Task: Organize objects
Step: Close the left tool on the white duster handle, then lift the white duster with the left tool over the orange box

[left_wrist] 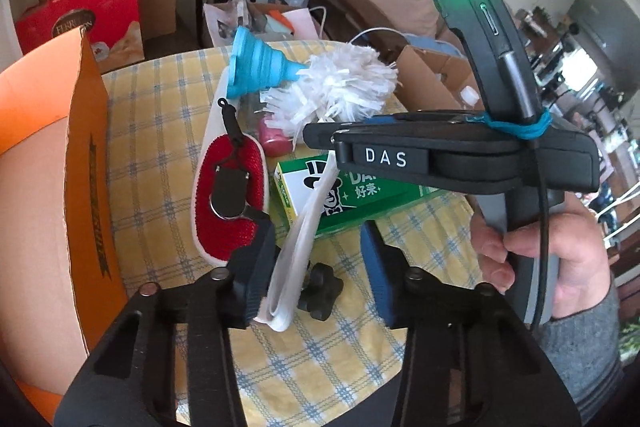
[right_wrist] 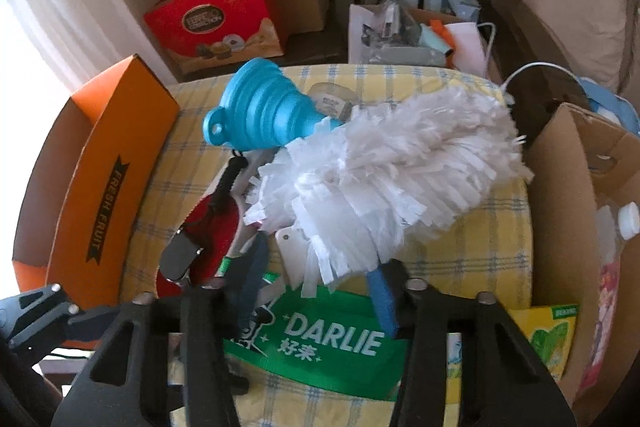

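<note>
We look down on a counter point(right_wrist: 460, 247) under a yellow checked cloth. Our left gripper point(left_wrist: 316, 279) has its jaws partly spread around the duster's white folded handle point(left_wrist: 296, 247), which lies against the black pad at 9 o'clock while the blue pad stands apart, so nothing is pinched. Our right gripper point(right_wrist: 320, 291) hangs over the green Darlie toothpaste box point(right_wrist: 332, 343), jaws likewise part-open about the white feather duster point(right_wrist: 384, 179) (whether they touch it we cannot tell). A blue collapsible funnel point(right_wrist: 264, 115) lies at 11 o'clock of the duster, a red lint brush point(left_wrist: 232, 195) at 9, and the orange fruit box point(right_wrist: 104, 187) farther left.
</note>
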Action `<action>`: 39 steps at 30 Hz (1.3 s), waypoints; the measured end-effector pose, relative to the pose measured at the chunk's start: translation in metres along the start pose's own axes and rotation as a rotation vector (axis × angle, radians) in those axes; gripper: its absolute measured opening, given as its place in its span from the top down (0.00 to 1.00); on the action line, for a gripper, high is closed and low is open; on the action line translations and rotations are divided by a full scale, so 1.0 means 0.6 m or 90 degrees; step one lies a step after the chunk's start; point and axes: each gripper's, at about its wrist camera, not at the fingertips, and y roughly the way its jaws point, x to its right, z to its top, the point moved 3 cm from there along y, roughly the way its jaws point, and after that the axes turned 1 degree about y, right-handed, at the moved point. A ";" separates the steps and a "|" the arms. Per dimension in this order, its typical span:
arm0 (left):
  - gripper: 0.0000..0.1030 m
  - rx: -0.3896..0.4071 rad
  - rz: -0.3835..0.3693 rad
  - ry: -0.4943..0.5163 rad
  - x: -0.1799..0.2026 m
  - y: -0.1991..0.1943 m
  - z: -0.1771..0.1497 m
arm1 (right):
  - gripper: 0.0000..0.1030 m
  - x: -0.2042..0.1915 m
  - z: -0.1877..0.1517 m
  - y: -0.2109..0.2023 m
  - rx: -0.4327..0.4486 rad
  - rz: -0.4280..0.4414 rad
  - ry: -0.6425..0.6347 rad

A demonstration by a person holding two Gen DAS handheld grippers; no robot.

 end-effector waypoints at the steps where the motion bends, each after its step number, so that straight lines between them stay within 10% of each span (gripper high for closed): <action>1: 0.67 -0.002 -0.001 0.001 0.000 0.001 0.000 | 0.72 -0.001 0.001 0.001 -0.003 0.007 0.000; 8: 0.86 -0.008 0.008 0.019 0.004 0.005 -0.005 | 0.82 -0.004 0.004 0.001 -0.011 0.009 0.000; 39: 0.89 0.119 0.001 0.047 0.014 -0.189 -0.033 | 0.82 -0.119 -0.006 -0.167 0.086 0.016 -0.029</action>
